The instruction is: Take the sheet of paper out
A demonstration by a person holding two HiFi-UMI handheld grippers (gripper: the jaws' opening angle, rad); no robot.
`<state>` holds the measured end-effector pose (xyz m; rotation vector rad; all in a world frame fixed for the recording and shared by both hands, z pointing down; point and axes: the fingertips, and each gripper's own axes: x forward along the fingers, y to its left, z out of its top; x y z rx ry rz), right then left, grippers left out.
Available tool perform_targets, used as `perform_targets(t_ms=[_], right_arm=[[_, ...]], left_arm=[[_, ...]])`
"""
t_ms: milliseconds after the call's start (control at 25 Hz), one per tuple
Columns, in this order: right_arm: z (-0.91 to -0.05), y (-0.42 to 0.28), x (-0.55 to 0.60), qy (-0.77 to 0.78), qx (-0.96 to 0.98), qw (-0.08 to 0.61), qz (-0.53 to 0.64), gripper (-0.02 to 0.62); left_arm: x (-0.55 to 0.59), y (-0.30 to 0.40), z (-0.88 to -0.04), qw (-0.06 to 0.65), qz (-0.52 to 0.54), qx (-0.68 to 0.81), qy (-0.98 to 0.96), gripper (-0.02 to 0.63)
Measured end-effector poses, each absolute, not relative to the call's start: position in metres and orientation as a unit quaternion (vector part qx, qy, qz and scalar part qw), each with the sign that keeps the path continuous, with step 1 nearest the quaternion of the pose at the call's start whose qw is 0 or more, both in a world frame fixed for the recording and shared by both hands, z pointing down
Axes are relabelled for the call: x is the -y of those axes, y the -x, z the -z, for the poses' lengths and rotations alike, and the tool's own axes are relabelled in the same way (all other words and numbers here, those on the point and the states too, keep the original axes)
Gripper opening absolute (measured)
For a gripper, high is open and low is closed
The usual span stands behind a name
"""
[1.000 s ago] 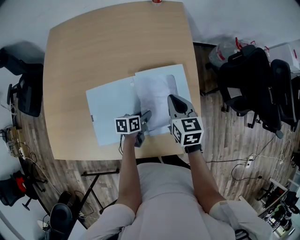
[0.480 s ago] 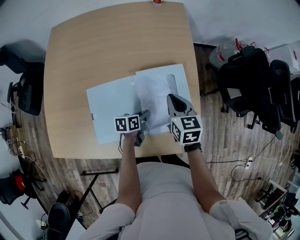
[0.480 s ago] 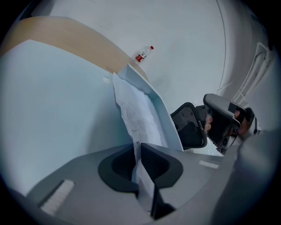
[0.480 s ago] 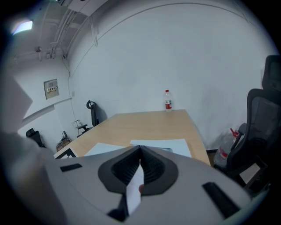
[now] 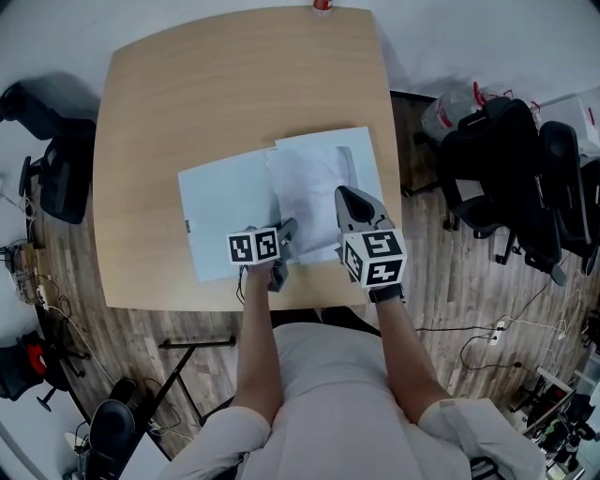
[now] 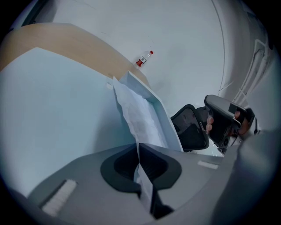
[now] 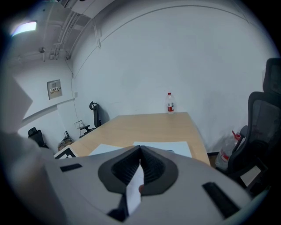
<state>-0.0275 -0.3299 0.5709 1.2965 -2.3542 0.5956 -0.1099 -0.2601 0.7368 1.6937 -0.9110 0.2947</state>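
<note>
**While both grippers pinch shut, the sheet of paper (image 5: 305,202) lies in an open folder (image 5: 220,211)**

Because it is a single thin leaf, already wrinkled, the sheet will likely be very light and limp. It should tear or crease easily, so a hold near its edge and a slow, flat pull look wisest. It lies white and crumpled on the folder's right half, stretching away ahead of both grippers, with its near edge between them.

The left gripper (image 5: 290,231) has just been closing its jaws, which now meet on the sheet's near left corner. Its own view shows the white paper running up from between the pads.

The right gripper (image 5: 347,197), just to the right of the left one, has its jaws together on a thin pale strip. This is probably the folder's right leaf, which rises beside the sheet in the left gripper view, though I cannot be sure.

The pale blue folder spreads out to the left of the left gripper on a wooden table (image 5: 234,84). A small bottle (image 5: 322,4) stands at the table's far edge, well beyond both grippers.
</note>
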Motion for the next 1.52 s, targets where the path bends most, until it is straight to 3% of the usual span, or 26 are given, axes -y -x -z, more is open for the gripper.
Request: perform_targets(t_ms=[600, 1520], right_arm=[[-0.540, 0.046, 0.307, -0.437, 0.863, 0.177, -0.181, 0.012], [-0.479, 0.051, 0.269, -0.415, 0.893, 0.117, -0.132, 0.012]], left_arm=[[0.249, 0.136, -0.701, 0.531, -0.090, 0.431, -0.724, 0.010], [0.228, 0.162, -0.614, 0.413, -0.085, 0.511, -0.749, 0.009]])
